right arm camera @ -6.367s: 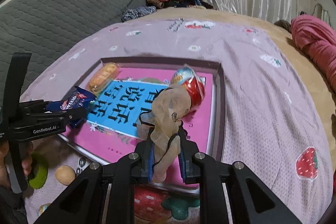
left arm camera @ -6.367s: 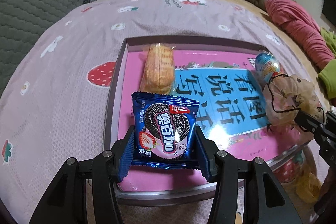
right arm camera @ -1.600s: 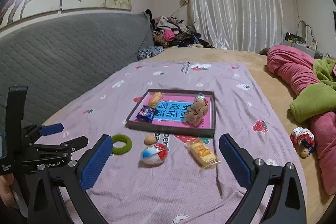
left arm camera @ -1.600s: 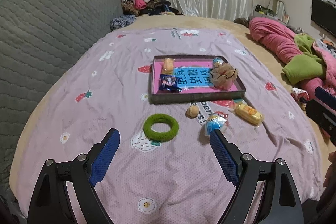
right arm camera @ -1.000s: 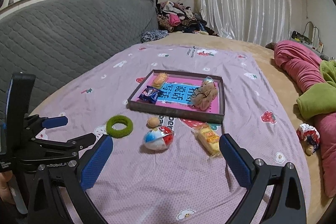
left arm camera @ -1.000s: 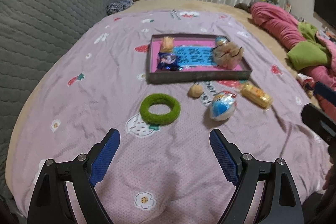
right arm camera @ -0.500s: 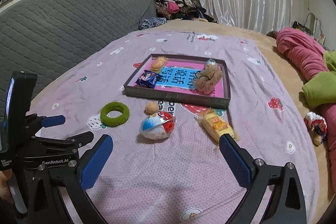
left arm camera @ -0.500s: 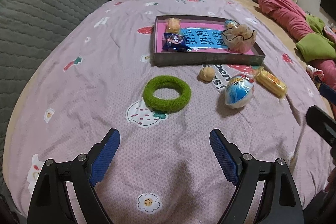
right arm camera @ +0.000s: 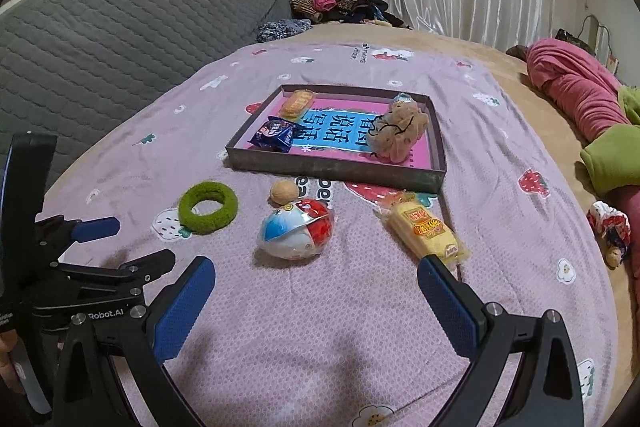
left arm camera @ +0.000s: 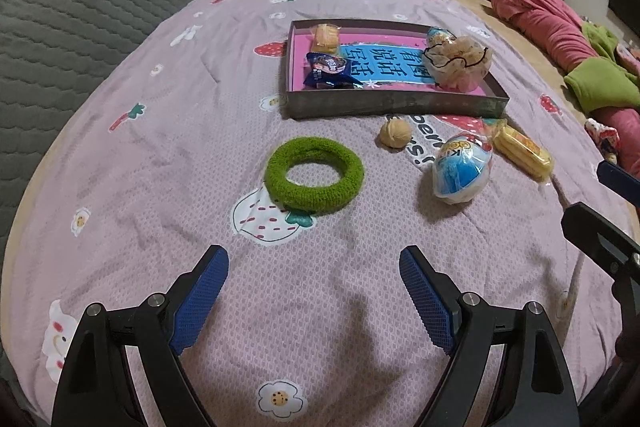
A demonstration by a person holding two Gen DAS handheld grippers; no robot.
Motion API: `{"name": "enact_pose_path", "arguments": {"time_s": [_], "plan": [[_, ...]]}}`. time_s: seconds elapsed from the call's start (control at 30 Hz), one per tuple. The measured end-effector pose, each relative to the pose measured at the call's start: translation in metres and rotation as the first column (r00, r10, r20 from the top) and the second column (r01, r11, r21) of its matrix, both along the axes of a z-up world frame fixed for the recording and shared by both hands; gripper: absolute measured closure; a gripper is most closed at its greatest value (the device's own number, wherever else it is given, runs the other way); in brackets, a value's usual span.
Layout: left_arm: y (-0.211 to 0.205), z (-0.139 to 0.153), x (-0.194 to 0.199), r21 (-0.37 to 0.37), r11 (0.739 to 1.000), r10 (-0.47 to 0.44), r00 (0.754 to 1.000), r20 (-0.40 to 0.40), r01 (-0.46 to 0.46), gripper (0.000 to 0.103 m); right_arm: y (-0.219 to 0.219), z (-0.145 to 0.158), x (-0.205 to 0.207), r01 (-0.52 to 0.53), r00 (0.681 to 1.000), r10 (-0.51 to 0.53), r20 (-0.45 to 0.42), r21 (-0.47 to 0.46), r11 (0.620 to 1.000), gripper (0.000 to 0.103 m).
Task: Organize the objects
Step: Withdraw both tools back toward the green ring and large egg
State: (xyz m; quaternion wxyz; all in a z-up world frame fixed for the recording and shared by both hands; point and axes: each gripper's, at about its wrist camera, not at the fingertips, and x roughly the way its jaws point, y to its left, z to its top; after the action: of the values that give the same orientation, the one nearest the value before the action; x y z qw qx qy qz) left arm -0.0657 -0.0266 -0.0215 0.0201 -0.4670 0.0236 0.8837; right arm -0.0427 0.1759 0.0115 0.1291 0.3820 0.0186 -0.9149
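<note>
Clearly both grippers are empty: the left gripper (left arm camera: 314,291) has its fingers wide apart over bare bedspread, and the right gripper (right arm camera: 316,301) likewise, nothing between them.

Four things lie loose on the bed (left arm camera: 160,131), in front of the tray (left arm camera: 396,105). The green ring (left arm camera: 314,179) sits straight ahead of the left gripper, well short of the tray. The walnut (left arm camera: 395,133) is just before the tray wall. The egg (right arm camera: 297,229), wrapped in glossy film, lies ahead of the right gripper, with the yellow cake (right arm camera: 426,231) to its right, close to the right-hand finger.

Inside the tray are a cookie pack (left arm camera: 330,70), a biscuit (left arm camera: 325,35), a mesh puff (left arm camera: 460,63) and another wrapped egg (left arm camera: 437,35) behind the puff.

The ring looks soft, light and fuzzy; it should squash and hold well if pinched across one side of the band. The egg is probably rigid, rounded and slick, so a grip across its widest middle seems safest. The cake is likely soft and crushable; take it gently across the short width. The walnut is small and hard and may roll.
</note>
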Motion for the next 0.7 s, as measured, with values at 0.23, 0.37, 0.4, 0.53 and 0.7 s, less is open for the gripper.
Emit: {"name": "enact_pose_path", "arguments": {"time_s": [0.23, 0.37, 0.4, 0.53, 0.7], "plan": [[0.004, -0.004, -0.006, -0.007, 1.0, -0.011, 1.0, 0.006, 0.011, 0.015, -0.002, -0.007, -0.008, 0.01, 1.0, -0.01, 0.021, -0.007, 1.0, 0.001], [0.004, -0.007, -0.01, -0.007, 1.0, -0.014, 1.0, 0.005, 0.014, 0.015, -0.003, -0.012, -0.014, 0.02, 0.999, -0.02, 0.033, -0.008, 1.0, 0.001], [0.004, -0.008, -0.011, -0.005, 1.0, -0.015, 1.0, 0.003, 0.015, 0.015, -0.004, -0.013, -0.016, 0.022, 0.999, -0.022, 0.037, -0.01, 1.0, 0.001], [0.005, -0.009, -0.018, -0.008, 1.0, -0.021, 1.0, -0.013, 0.021, 0.015, -0.005, -0.018, -0.024, 0.034, 0.998, -0.032, 0.055, -0.025, 0.999, 0.001], [0.004, -0.014, -0.031, 0.003, 1.0, -0.013, 1.0, -0.022, 0.013, 0.015, -0.007, -0.026, -0.036, 0.058, 0.995, -0.055, 0.08, -0.039, 0.998, 0.001]]}}
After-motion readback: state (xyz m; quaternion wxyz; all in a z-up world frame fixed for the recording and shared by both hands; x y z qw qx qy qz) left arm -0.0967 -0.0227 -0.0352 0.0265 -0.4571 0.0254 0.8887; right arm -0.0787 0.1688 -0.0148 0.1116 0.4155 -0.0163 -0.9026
